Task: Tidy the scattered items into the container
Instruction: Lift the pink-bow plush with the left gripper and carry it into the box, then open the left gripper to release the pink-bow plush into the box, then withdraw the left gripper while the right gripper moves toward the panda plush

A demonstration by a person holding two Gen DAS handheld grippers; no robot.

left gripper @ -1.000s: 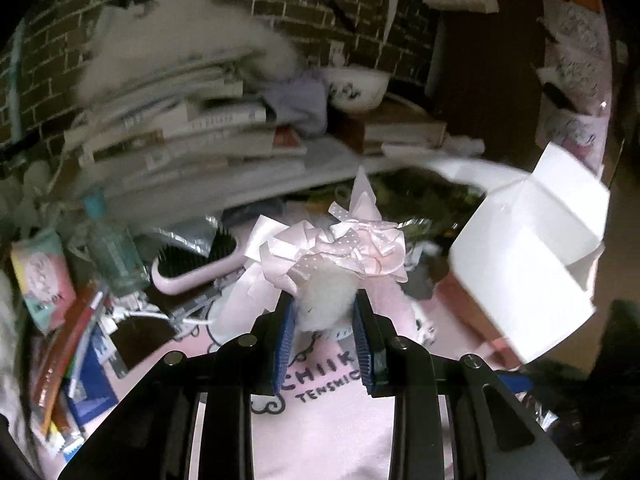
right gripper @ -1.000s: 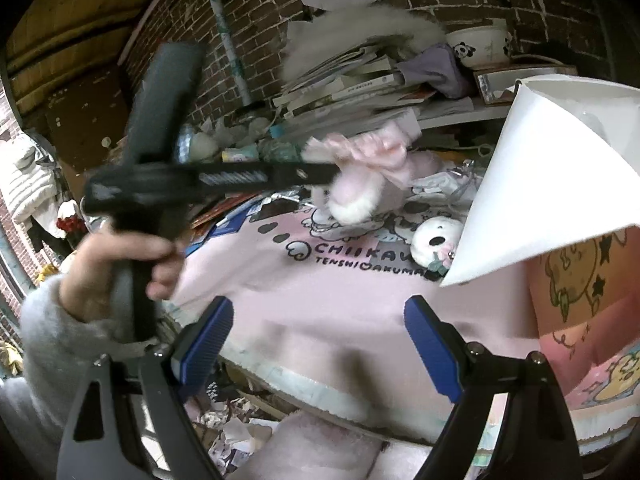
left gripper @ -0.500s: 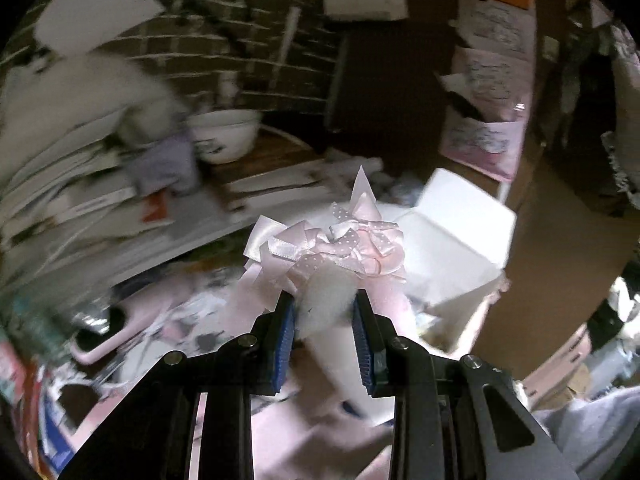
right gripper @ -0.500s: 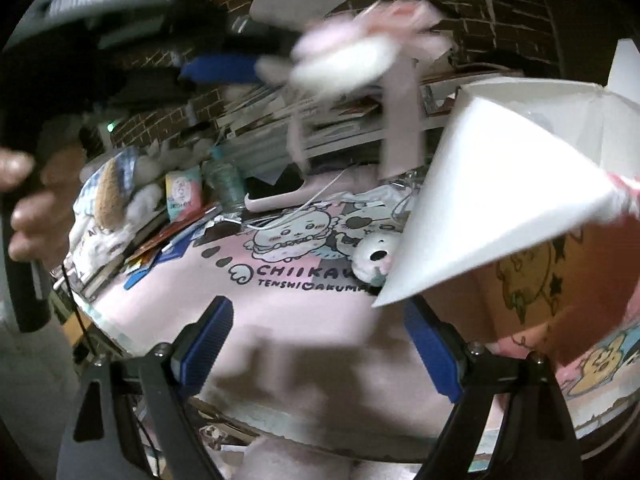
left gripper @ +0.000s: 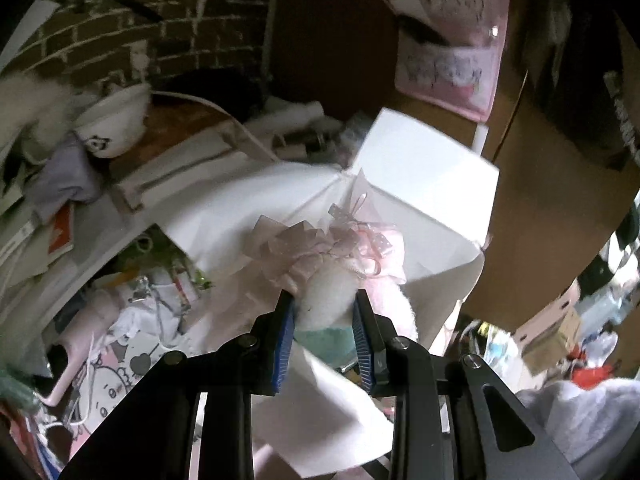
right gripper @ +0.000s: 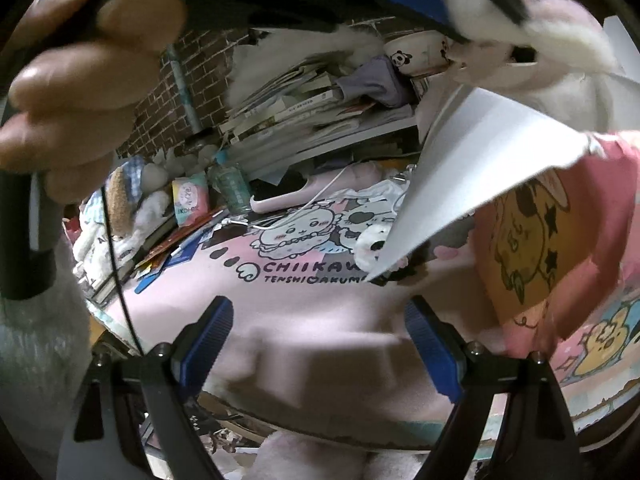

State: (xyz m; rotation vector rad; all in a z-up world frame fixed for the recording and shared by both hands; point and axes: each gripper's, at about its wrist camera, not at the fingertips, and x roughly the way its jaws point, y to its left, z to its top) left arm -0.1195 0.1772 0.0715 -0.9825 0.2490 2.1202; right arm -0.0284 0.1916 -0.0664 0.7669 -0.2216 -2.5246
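My left gripper [left gripper: 324, 308] is shut on the white pom-pom [left gripper: 326, 296] of a pink ribbon bow [left gripper: 320, 244]. It holds the bow in the air over the open white box [left gripper: 424, 168], whose flaps stand out around it. In the right wrist view the same bow's pom-pom [right gripper: 476, 12] shows at the top right in the left gripper [right gripper: 480, 4], above a white box flap [right gripper: 480, 160]. My right gripper [right gripper: 320, 312] stands open and empty over the pink printed mat [right gripper: 300, 292]. A small white plush [right gripper: 372, 240] lies on the mat by the flap's tip.
A person's hand [right gripper: 80, 60] holding the left gripper fills the upper left of the right wrist view. Behind the mat lie a pink hairbrush [right gripper: 304, 196], a bottle [right gripper: 230, 184], stacked books [right gripper: 300, 108] and a panda bowl [right gripper: 416, 52]. Cardboard boxes [left gripper: 552, 332] stand right of the table.
The left gripper has carried the bow up and to the right, from over the mat to above the white box. The right gripper has stayed put and open.
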